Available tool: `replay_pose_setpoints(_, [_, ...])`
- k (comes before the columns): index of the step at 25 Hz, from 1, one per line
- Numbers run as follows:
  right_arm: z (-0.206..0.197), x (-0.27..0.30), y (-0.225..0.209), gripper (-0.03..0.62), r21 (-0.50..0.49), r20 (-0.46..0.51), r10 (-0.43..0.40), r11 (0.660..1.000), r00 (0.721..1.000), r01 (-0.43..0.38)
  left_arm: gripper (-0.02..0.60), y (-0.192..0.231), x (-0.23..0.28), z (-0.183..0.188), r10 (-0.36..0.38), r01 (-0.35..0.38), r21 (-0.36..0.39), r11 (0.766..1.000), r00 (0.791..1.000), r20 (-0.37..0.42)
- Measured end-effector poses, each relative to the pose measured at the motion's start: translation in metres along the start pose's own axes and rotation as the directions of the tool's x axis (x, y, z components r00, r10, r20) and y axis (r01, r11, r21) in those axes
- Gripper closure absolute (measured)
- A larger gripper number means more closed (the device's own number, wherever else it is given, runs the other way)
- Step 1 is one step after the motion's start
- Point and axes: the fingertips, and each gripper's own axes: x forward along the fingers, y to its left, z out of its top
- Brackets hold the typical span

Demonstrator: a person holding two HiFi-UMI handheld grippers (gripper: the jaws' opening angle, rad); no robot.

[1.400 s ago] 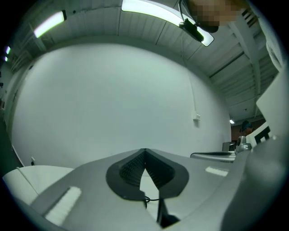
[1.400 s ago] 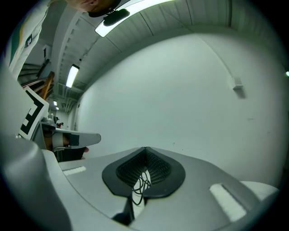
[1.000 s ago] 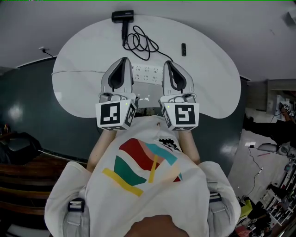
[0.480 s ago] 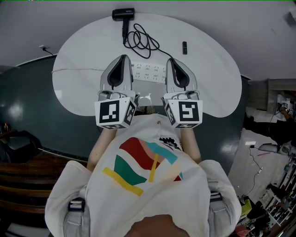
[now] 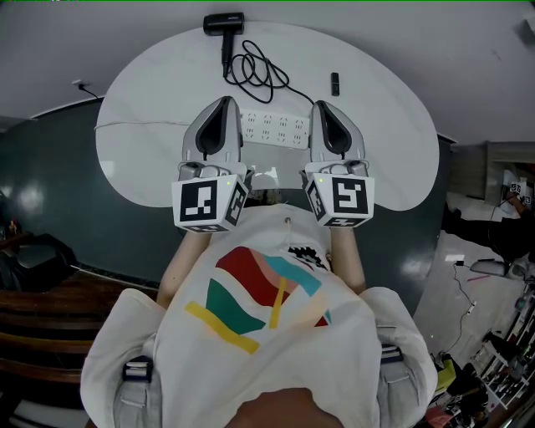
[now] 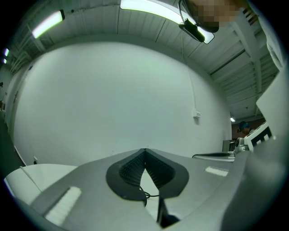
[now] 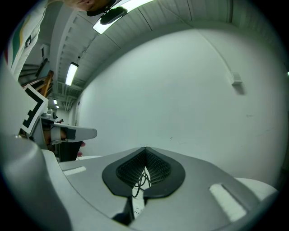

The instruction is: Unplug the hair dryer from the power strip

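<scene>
**Both grippers shut and empty, dryer way at the back**

Closest in, the left gripper and right gripper were held side by side over the near edge of the white table, pointing pretty much level. In each gripper view the jaws were pressed together at the tips with nothing pinched between them, and neither was touching anything.

Just past them, the white power strip lay flat between the two. The black cord sat in loose loops behind it and ran toward the strip's right end, but the right gripper covered that spot, so I couldn't tell about the plug. The black hair dryer lay at the far edge.
</scene>
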Motion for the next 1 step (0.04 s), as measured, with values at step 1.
replay_pose_setpoints(1, [-0.0004,-0.0001,-0.0015,0.582,0.000,-0.001,-0.002,1.000,1.000,0.002,0.583,-0.0006,0.0006,-0.0001,-0.001,0.001,0.001,1.000,1.000,-0.001])
